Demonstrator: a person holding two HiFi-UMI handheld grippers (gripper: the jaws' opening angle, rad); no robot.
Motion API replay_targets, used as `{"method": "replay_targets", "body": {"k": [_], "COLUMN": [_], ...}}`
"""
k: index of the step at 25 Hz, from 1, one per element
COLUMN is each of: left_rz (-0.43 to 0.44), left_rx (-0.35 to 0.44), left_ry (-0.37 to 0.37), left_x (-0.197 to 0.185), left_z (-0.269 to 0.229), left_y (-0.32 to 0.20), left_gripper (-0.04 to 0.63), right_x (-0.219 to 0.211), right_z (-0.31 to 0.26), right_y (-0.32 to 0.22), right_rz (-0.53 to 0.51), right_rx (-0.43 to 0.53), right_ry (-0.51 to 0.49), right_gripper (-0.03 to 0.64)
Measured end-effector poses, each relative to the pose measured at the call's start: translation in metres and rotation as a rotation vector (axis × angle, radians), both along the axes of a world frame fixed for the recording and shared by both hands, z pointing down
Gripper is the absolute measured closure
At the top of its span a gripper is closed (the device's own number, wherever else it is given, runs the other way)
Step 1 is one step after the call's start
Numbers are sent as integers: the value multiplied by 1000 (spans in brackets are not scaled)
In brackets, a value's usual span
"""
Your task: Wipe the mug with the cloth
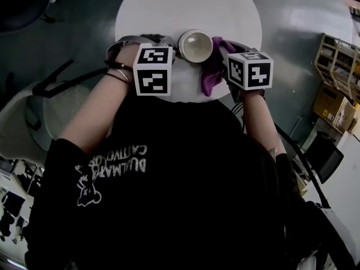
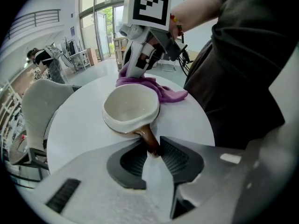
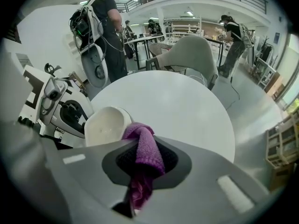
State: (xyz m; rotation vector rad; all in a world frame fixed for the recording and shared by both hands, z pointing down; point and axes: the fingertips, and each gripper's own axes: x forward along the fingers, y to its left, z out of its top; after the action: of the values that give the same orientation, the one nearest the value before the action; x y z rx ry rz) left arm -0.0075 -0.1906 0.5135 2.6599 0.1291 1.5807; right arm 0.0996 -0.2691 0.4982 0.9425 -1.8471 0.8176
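Mug location: we find it at the near edge of the table, between the two grippers, with its mouth turned up toward the head camera.

We record the round white table as the largest item. A pale shell chair stands off its left side. People stand among other furniture on the far side of the room in the right gripper view. The person in a black shirt stands tight against the near edge, with both forearms reaching forward over it.

We note the left gripper pointing steeply down from the left. Its jaws are clamped on the brown handle of the mug, one dark pad on either side of it. The right gripper comes in from the right. Its jaws are closed together on the purple cloth, with a fold standing out past the pads and the rest trailing back between them. Each gripper carries a black and white marker cube, left cube and right cube.

We find the mug cream inside and tilted, its opening facing back toward the left gripper. It appears to be lifted off the table, though no view shows its base clearly.

The cloth touches the right side of the mug's rim. One loose end lies on the table just right of the mug.
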Motion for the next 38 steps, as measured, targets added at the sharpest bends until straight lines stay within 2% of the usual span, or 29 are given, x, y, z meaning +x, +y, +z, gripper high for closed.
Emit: {"method": "replay_targets", "body": {"k": [26, 34, 38], "left_rz": [70, 49, 3], "left_rx": [-21, -29, -53], "left_ry": [-18, -7, 18], "left_x": [-12, -12, -14], "left_z": [1, -2, -2], "left_y": [1, 0, 0], "left_gripper": [503, 502, 502], "right_x": [-24, -32, -37], "right_z": [3, 0, -1], "right_y": [-24, -34, -36], "right_rz": [-68, -67, -69], "right_rx": [39, 58, 64], "right_ry": [34, 24, 24], "right_gripper": [577, 578, 578]}}
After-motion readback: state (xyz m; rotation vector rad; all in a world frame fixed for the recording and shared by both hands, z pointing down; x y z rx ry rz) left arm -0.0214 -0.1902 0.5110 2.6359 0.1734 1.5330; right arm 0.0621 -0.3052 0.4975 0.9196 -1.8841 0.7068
